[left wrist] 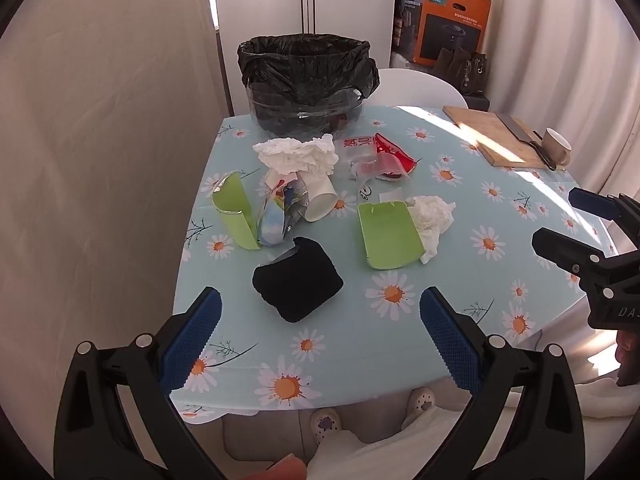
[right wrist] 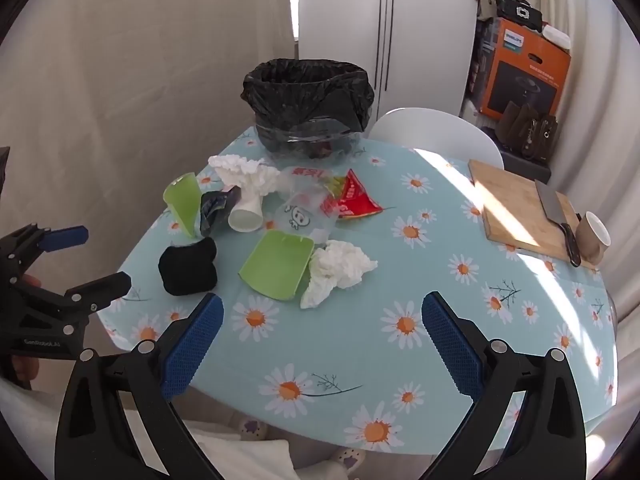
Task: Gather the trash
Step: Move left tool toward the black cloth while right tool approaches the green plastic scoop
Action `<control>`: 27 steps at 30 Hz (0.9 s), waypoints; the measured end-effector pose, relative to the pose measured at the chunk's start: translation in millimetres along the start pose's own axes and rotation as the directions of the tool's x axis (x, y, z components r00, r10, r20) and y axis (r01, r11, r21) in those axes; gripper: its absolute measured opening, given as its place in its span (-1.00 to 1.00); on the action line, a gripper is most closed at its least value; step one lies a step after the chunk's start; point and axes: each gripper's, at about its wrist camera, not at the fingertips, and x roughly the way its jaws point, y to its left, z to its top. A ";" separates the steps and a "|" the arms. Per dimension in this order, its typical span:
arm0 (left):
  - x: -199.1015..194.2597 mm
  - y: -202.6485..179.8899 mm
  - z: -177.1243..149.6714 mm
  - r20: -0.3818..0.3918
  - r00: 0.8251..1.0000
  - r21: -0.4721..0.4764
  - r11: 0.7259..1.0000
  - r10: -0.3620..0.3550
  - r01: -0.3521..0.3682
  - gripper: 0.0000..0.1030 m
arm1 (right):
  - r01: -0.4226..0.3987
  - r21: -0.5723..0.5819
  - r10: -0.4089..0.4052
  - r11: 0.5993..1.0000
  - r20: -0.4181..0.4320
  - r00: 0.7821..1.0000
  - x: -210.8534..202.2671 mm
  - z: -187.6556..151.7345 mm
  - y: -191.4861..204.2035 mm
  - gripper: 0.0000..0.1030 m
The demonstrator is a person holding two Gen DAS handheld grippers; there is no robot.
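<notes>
Left tool [left wrist: 320,308] gapes just short of the black wad [left wrist: 298,282].

Setting: lived-in home dining corner. Evidence: table [right wrist: 400,360] under daisy-print oilcloth; white chair [right wrist: 436,132]; wooden chopping board [right wrist: 516,204] with cleaver [right wrist: 554,216] and mug [right wrist: 594,236]; white wardrobe doors [right wrist: 384,24]; curtains [left wrist: 100,140]; stacked appliance box [right wrist: 520,76]; handbags [right wrist: 528,124].

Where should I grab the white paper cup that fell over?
Grip the white paper cup across its open rim, which points toward you. Come in from the near side, from above: tissue lies over its far end, and a crumpled wrapper crowds its left side. The thin rim will probably squash a little.
</notes>
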 end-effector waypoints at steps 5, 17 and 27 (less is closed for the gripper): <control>-4.4 3.9 -0.9 0.001 1.000 -0.014 1.000 0.000 0.000 0.89 | 0.001 0.003 -0.001 1.000 0.002 1.000 -1.0 -0.2 0.4 0.85; -5.9 6.9 -2.4 0.034 0.999 0.009 1.000 0.008 -0.008 0.89 | -0.014 -0.007 0.014 1.000 0.011 1.000 -4.9 -2.3 8.7 0.85; -4.1 9.8 -0.8 0.013 0.999 0.069 0.997 -0.032 0.031 0.89 | -0.074 -0.035 0.073 0.997 -0.033 0.997 -4.7 -1.5 23.5 0.84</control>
